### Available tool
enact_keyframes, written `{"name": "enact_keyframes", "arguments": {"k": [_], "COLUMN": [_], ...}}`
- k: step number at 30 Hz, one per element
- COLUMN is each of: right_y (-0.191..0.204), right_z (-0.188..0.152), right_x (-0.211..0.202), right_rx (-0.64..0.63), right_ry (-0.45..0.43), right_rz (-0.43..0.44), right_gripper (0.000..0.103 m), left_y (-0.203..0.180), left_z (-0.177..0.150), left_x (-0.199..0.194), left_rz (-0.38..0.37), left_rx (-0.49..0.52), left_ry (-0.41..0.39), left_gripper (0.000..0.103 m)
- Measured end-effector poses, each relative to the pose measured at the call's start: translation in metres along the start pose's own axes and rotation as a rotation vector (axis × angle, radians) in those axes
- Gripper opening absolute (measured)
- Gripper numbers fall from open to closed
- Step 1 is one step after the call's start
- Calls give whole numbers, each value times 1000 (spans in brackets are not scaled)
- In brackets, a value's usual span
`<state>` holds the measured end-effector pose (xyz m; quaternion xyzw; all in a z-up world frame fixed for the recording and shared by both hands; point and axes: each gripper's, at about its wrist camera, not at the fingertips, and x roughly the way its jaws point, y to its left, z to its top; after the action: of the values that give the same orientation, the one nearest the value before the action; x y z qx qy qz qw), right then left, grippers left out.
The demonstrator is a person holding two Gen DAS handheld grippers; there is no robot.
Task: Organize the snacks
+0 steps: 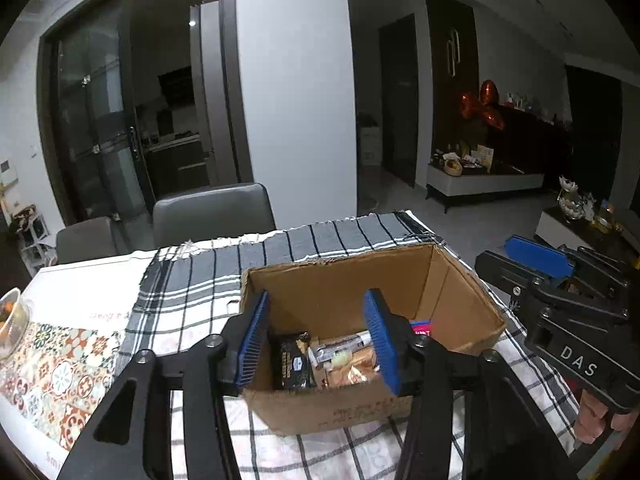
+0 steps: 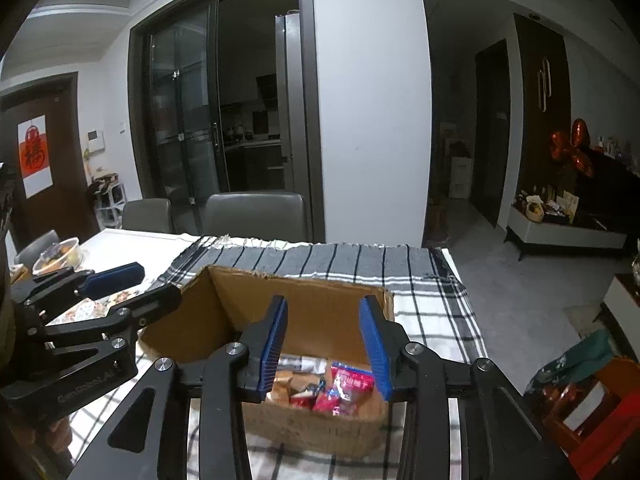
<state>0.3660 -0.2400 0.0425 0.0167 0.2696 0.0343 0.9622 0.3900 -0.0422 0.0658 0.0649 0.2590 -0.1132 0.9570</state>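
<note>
Below both grippers, on the plaid cloth (image 1: 192, 292), sits the open cardboard box (image 1: 344, 280) holding the snacks: a black packet (image 1: 290, 362) toward its left, red packets (image 2: 344, 390) toward its right. The left gripper (image 1: 320, 344) and right gripper (image 2: 326, 346) hang side by side over the box's near wall, jaws apart, nothing between them. I judge each nearer its own side's packets; only that wall intervenes.

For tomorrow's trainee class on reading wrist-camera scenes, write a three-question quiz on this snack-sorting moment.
1. True or false: the left gripper holds a snack.
2. Where do the snack packets lie? A: on the checked cloth; B: inside the cardboard box; C: on a chair.
3. Fill in: the right gripper has ____ between its pads.

Key: 1 false; 2 B; 3 nothing.
</note>
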Motion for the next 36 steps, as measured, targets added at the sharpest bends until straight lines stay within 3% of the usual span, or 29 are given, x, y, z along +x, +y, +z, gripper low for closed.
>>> {"name": "enact_keyframes", "arguments": {"k": [1,7,10,20,23,36], "right_y": [0,2,3,15,21,23], "right_z": [-2,-20,-28,-59,-69,-92], "right_x": [-4,-43,-64,-136,-153,-198], "right_rx": [5,38,48,27,25,67], "right_ry": [-1,-12,-19,-19,-14,-32], "right_rz": [-5,-5,-19,-52,-49,-48], "right_gripper": [48,50,58,72,76,76], "left_y": [-1,-5,-8,-15,-18,-25], "left_z": [-3,-20,-29,-65,-76,-106], "left_x": [-7,-52,-76,-145,-158,-195], "left_rz": [5,33,45,89,99,83], "left_rx": [-4,-2,1,-22,-20,-63], "left_ry": [-6,-51,-67,-122,-120,-114], "left_gripper": [53,63,70,98,101,103]}}
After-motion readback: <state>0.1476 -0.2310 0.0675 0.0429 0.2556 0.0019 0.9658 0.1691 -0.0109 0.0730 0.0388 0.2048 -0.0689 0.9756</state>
